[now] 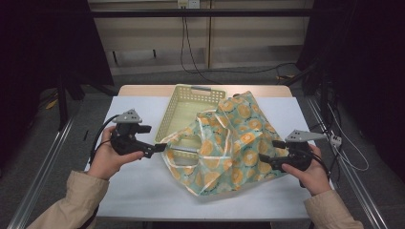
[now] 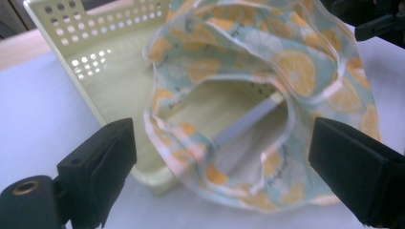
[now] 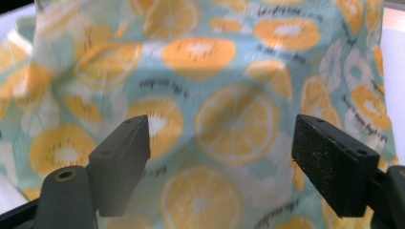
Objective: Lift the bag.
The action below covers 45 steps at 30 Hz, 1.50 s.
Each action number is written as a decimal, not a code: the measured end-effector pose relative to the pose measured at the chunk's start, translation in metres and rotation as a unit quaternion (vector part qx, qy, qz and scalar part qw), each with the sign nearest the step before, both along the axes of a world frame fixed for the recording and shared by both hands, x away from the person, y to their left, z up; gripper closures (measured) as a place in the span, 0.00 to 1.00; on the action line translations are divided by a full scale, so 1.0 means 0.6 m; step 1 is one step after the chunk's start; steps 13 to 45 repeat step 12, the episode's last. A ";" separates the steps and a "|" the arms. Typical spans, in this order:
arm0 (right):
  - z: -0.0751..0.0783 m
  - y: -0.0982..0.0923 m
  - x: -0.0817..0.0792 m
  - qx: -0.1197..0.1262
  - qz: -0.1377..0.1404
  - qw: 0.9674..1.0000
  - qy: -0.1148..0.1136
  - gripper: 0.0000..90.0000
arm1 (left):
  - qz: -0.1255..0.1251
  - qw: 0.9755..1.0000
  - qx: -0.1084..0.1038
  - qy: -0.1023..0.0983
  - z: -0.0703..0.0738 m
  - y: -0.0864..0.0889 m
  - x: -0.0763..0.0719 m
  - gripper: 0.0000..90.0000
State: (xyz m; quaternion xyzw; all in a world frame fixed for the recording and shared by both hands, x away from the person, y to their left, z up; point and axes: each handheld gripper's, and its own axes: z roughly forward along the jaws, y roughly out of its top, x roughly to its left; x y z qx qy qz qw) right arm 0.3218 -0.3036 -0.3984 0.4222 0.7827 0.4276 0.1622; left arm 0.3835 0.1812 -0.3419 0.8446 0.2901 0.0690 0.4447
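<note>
Because the teal cloth garment printed with orange citrus slices (image 1: 229, 143) is thin, soft and light, it will likely sag and bunch wherever it is lifted, so a judged good hold is on a hemmed edge rather than on the loose middle. It lies crumpled on the white table (image 1: 138, 186), partly draped over the near corner of the pale yellow perforated plastic basket (image 1: 184, 107), between the two tools. The white-bound rim of a round opening (image 2: 282, 95) sits straight ahead of the left tool (image 1: 157, 148), a firmer seam that should slip less than the plain cloth.

The left tool (image 2: 222, 162), held in the person's left hand (image 1: 107, 157), stands wide open with nothing pinched; its tips seem just short of the garment's near edge, the opening's rim lying between and beyond its jaws. The right tool (image 3: 219, 157), in the right hand (image 1: 310, 171), is also spread wide, its pads (image 3: 329, 164) bare, with the printed cloth rising just ahead of it. In the high view the right tool (image 1: 272, 160) sits against the garment's far side, though whether it touches cannot be told.
</note>
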 end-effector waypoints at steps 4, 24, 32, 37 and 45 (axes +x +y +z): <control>-0.013 -0.002 -0.017 0.005 -0.004 1.000 0.000 0.23 | 0.006 1.000 0.001 -0.005 -0.026 0.018 -0.029 0.10; -0.049 0.001 -0.042 -0.014 -0.010 1.000 0.005 0.19 | 0.016 1.000 -0.012 -0.007 -0.086 0.046 -0.073 0.09; -0.049 0.001 -0.042 -0.014 -0.010 1.000 0.005 0.19 | 0.016 1.000 -0.012 -0.007 -0.086 0.046 -0.073 0.09; -0.049 0.001 -0.042 -0.014 -0.010 1.000 0.005 0.19 | 0.016 1.000 -0.012 -0.007 -0.086 0.046 -0.073 0.09; -0.049 0.001 -0.042 -0.014 -0.010 1.000 0.005 0.19 | 0.016 1.000 -0.012 -0.007 -0.086 0.046 -0.073 0.09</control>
